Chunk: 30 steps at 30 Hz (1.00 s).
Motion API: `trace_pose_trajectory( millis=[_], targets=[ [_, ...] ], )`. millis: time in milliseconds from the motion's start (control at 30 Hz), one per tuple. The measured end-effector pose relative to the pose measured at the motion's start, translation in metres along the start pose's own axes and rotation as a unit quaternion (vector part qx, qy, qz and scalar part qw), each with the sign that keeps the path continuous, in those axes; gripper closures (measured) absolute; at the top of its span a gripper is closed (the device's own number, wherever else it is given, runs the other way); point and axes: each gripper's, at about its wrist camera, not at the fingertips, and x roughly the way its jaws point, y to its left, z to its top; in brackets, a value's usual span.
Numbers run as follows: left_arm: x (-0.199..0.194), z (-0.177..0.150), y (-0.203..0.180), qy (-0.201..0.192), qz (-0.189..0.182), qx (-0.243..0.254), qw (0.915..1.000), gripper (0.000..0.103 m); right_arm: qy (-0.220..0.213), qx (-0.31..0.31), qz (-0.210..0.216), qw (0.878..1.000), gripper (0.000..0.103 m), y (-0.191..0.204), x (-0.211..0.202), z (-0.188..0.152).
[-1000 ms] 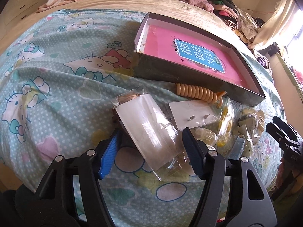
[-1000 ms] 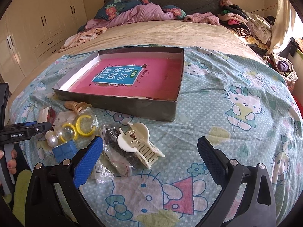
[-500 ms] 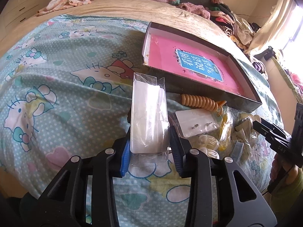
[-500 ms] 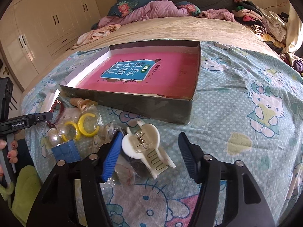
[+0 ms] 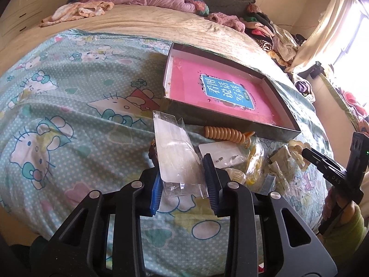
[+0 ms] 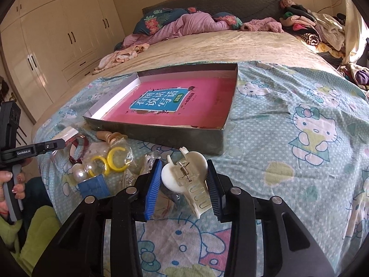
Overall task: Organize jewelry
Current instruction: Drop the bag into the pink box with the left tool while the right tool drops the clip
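**Two grippers closed on jewelry items beside the box**

A bed is covered by a teal cartoon-print sheet (image 6: pixel 299 138), on which a shallow grey box (image 6: pixel 175 136) is set; its floor is taken up by a pink book (image 6: pixel 180 101). Just in front of the box's near wall, a cluster of jewelry pieces is spread on the sheet.

In the left wrist view, the left gripper (image 5: pixel 183 180) is seen narrowed onto a clear plastic packet (image 5: pixel 176 154), which is clamped between the blue pads by its lower end and stands up tilted above the sheet. Just beside it lie a white earring card (image 5: pixel 221 154) and a row of tan wooden beads (image 5: pixel 222 133), the latter close against the box wall.

In the right wrist view, the right gripper (image 6: pixel 182 184) is closed around a cream hair claw clip (image 6: pixel 186 180), both pads being pressed to its sides; whether the clip is lifted off the sheet cannot be told. To its left, yellow rings in a clear bag (image 6: pixel 113 159), a pearl (image 6: pixel 79 174) and a small blue box (image 6: pixel 93 185) are gathered together.
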Motion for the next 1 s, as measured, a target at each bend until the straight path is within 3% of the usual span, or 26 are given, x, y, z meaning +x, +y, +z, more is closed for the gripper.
trace_pose_trajectory(
  millis=[467, 1000],
  targets=[
    [-0.011, 0.024, -0.019, -0.020, -0.005, 0.029, 0.9994, 0.079, -0.047, -0.010, 0.014, 0.999, 0.066, 0.016, -0.025, 0.030],
    [0.005, 0.059, -0.035, -0.027, -0.010, 0.051, 0.9983, 0.079, -0.074, -0.020, 0.025, 0.997, 0.066, 0.024, -0.016, 0.065]
  ],
)
